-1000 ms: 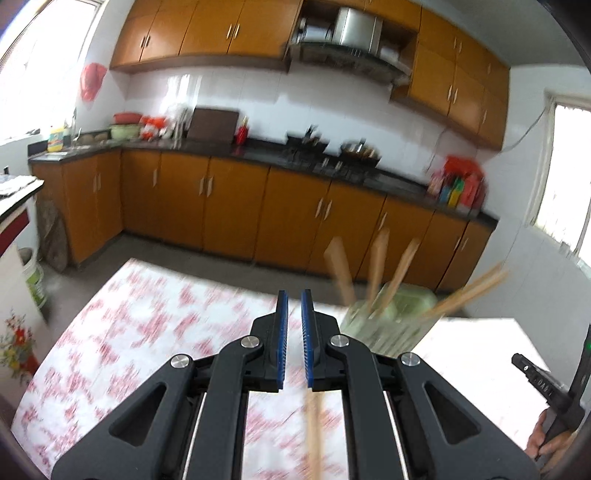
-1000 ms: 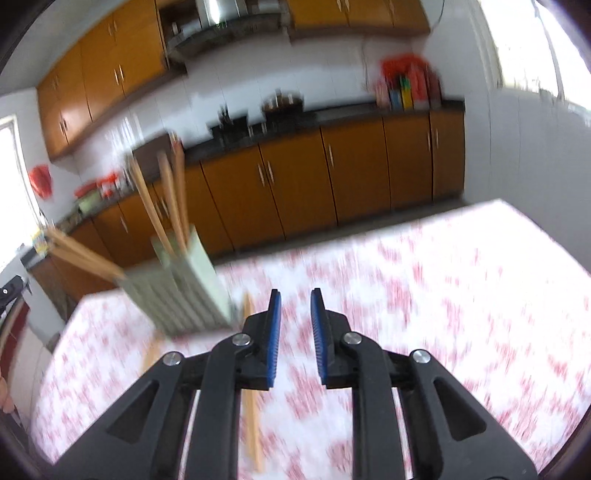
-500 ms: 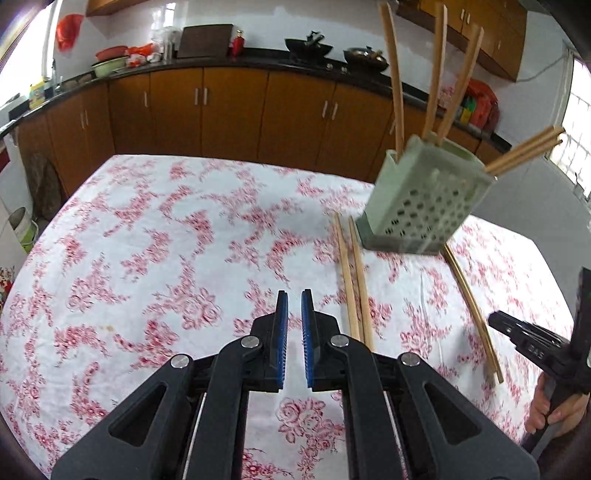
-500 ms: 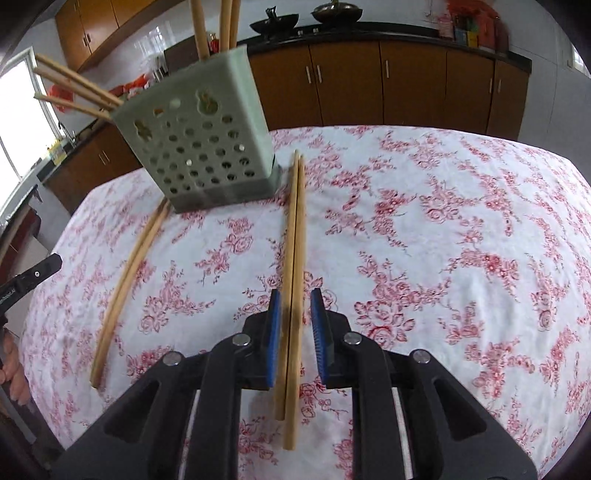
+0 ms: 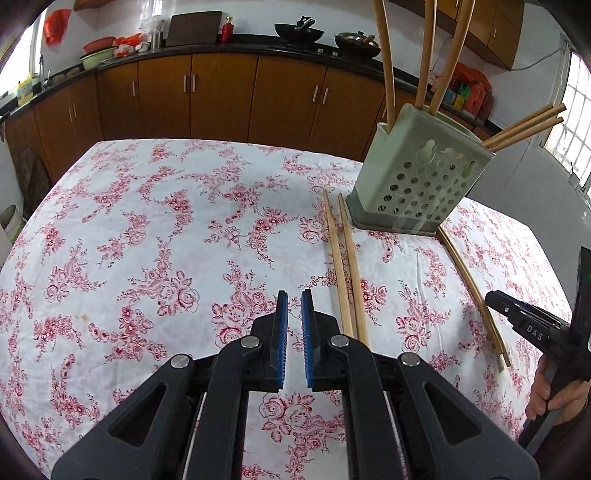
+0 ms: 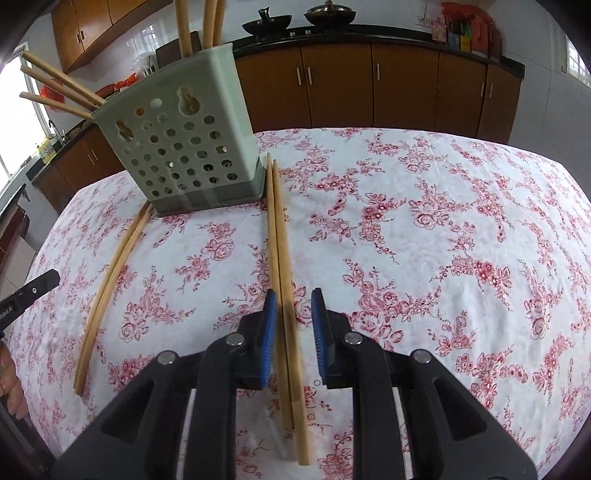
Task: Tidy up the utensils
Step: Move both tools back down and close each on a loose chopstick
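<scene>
floral cloth, white with red roses, covers the worktop. its far edge runs just in front of brown cabinets; broad bare cloth lies left of the left tongs and right of the right tongs.

left tongs: blue pads nearly together with a thin gap, gripping nothing, over bare cloth just left of the chopstick pair. right tongs: pads apart, straddling the same chopstick pair without clamping it; whether a pad touches the wood cannot be told.

green perforated holder stands on the cloth towards the far side, with upright chopsticks and slanted chopsticks in it. the chopstick pair lies flat with its far tips beside the holder's base. a second pair lies flat on the other side of the holder, its far end meeting the base.

cut off or unclear: the tops of the upright chopsticks leave the picture; the near ends of the chopstick pair pass under the tongs' bodies in both views; the holder's compartments cannot be told apart.

around: woks and bottles sit on the dark kitchen counter behind. the right tongs with a hand on the handle show at the left view's right edge, near the second pair.
</scene>
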`<state>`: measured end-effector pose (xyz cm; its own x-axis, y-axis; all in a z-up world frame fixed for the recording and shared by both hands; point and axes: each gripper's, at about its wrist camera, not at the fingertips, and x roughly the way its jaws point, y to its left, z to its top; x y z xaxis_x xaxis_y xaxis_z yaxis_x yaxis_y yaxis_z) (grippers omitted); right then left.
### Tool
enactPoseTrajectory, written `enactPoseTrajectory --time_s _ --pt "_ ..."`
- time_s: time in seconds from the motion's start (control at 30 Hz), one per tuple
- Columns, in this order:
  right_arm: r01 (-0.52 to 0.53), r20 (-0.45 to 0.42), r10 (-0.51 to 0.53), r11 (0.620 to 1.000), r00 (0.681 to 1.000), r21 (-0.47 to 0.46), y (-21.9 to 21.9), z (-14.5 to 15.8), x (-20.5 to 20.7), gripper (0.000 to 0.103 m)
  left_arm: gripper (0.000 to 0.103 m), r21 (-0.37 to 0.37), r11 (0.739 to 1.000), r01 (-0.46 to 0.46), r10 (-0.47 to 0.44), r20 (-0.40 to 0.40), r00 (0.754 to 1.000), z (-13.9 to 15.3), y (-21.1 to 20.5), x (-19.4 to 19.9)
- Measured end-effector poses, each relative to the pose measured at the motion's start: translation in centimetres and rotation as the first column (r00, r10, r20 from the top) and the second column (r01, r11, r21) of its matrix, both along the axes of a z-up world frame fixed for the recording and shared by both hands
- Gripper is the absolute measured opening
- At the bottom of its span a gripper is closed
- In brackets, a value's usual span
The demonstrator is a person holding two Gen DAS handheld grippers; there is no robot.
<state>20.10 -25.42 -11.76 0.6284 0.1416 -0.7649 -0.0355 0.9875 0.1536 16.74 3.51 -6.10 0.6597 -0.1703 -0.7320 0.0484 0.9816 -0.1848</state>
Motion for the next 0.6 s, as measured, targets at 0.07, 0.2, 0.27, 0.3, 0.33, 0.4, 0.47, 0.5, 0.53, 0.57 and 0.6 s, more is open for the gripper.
enactPoseTrajectory --time_s 0.07,0.2,0.27,0.3,0.33,0.4,0.47,0.5,0.53,0.57,0.6 --pt "0.000 -0.011 0.000 1.000 1.000 -0.008 0.0 -0.3 0.2 0.019 0.008 -0.003 1.000 0.004 -0.004 -0.004 1.000 -0.1 -0.1 0.0" --pt "-0.007 -0.010 0.007 1.000 1.000 -0.012 0.2 -0.3 0.1 0.019 0.008 -0.004 1.000 0.013 -0.013 -0.013 1.000 -0.3 -0.4 0.0" --pt "-0.015 -0.011 0.015 1.000 1.000 -0.013 0.4 -0.3 0.1 0.019 0.008 -0.008 1.000 0.018 -0.018 -0.018 1.000 -0.5 -0.5 0.1" --pt "-0.022 -0.013 0.022 1.000 1.000 -0.014 0.5 -0.4 0.1 0.019 0.008 -0.010 1.000 0.021 -0.022 -0.020 1.000 -0.5 -0.6 0.1" --pt "-0.024 -0.019 0.024 0.999 1.000 -0.021 0.6 -0.5 0.1 0.020 0.008 -0.010 1.000 0.024 -0.024 -0.021 0.999 -0.6 -0.6 0.1" --pt "-0.020 -0.016 0.020 0.999 1.000 -0.035 0.8 -0.6 0.2 0.019 0.008 -0.011 0.999 0.030 -0.030 -0.024 0.999 -0.7 -0.8 0.1" --pt "-0.015 -0.016 0.015 1.000 1.000 -0.017 0.6 -0.6 0.2 0.019 0.008 -0.013 0.999 0.035 -0.036 -0.026 0.999 -0.7 -0.8 0.1" --pt "-0.008 -0.016 0.008 1.000 1.000 0.010 0.3 -0.5 0.1 0.019 0.008 -0.014 0.999 0.037 -0.038 -0.027 0.999 -0.7 -0.9 0.1" --pt "-0.003 -0.009 0.003 1.000 1.000 0.026 0.1 -0.4 0.1 0.019 0.008 -0.014 0.999 0.039 -0.039 -0.027 0.999 -0.8 -0.9 0.1" --pt "0.001 0.005 -0.002 0.999 1.000 0.042 -0.2 -0.1 0.0 0.019 0.008 -0.013 0.999 0.040 -0.041 -0.028 0.999 -0.8 -1.0 0.1" --pt "0.006 0.010 -0.006 0.999 1.000 0.043 -0.4 0.0 0.0 0.019 0.008 -0.013 0.999 0.042 -0.042 -0.029 0.999 -0.9 -1.0 0.2"
